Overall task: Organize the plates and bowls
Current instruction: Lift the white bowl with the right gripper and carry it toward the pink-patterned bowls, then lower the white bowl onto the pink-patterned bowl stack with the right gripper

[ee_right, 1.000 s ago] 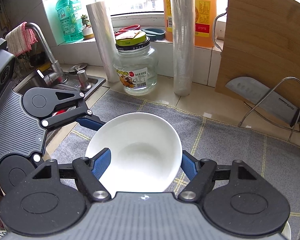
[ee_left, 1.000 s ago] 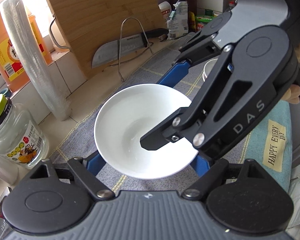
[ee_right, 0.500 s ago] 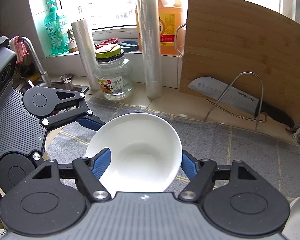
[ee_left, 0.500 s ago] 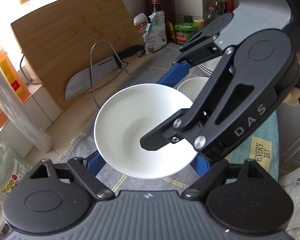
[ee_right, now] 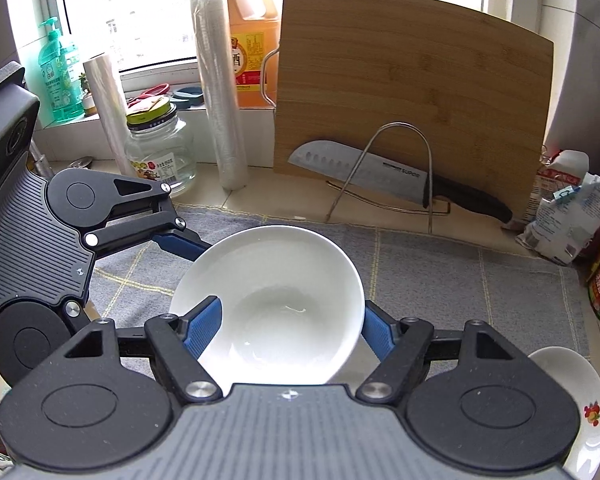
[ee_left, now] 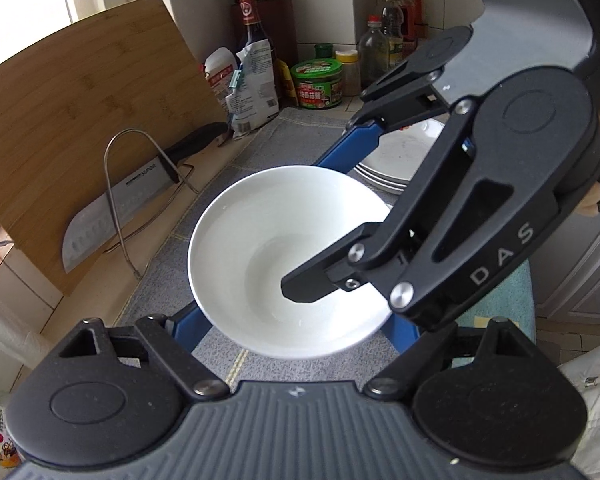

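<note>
A white bowl [ee_left: 260, 240] [ee_right: 276, 280] hangs above the grey mat, and both grippers grip it. My left gripper [ee_left: 296, 332] is shut on it, a blue finger [ee_left: 188, 328] against each side of its lower wall. My right gripper [ee_right: 290, 330] is shut on it too: one blue finger [ee_right: 204, 328] lies over the inside of the rim and the other presses the outer wall on the right. A stack of white plates [ee_left: 396, 156] sits on the mat just beyond the bowl. One plate with a fruit print [ee_right: 572, 408] shows at the lower right.
A bamboo cutting board [ee_right: 412, 92] leans on the wall behind a knife [ee_right: 364, 172] in a wire stand. Cling-film rolls [ee_right: 220, 92], a glass jar [ee_right: 160, 152] and an oil jug stand along the sill. Bottles and a green tin [ee_left: 318, 84] crowd the far corner.
Both grippers carried the bowl sideways along the counter, away from the sink. The jar and rolls slid off to the left; the plate stack and corner bottles came into view. Both grips unchanged.
</note>
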`<control>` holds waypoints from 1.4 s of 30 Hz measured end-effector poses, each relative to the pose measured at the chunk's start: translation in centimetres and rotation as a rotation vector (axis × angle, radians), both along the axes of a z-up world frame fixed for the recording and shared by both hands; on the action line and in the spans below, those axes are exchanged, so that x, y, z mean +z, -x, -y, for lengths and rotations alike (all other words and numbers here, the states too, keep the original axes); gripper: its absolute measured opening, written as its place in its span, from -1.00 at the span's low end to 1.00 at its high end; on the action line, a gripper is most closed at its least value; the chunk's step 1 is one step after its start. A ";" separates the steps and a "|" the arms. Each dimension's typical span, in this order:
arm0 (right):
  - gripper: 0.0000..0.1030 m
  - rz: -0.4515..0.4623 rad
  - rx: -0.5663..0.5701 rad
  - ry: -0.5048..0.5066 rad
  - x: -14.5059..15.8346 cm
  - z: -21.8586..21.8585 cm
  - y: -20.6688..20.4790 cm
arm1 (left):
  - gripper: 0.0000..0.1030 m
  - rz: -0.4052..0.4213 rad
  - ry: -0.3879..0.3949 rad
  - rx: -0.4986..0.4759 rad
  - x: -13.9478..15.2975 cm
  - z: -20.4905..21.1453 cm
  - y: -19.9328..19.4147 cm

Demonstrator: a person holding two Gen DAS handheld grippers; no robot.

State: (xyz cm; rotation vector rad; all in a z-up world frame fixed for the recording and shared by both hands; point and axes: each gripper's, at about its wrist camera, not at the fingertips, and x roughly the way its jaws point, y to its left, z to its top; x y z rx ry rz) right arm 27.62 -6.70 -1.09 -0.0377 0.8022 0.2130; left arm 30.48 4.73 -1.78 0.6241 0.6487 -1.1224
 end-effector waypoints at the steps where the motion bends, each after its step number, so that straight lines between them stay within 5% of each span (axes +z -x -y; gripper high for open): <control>1: 0.55 -0.003 -0.011 0.003 -0.1 0.3 0.0 | 0.72 -0.002 0.000 -0.010 -0.1 0.4 -0.1; 16: 0.55 -0.039 -0.139 0.010 -1.3 4.1 0.9 | 0.72 -0.048 -0.011 -0.117 -0.6 4.7 -0.2; 25: 0.55 -0.096 -0.162 -0.034 -3.3 5.1 1.1 | 0.71 -0.129 -0.048 -0.119 -2.1 5.6 -0.2; 42: 0.57 -0.122 -0.163 -0.071 -4.4 5.7 0.8 | 0.73 -0.155 -0.065 -0.117 -2.4 5.8 -0.3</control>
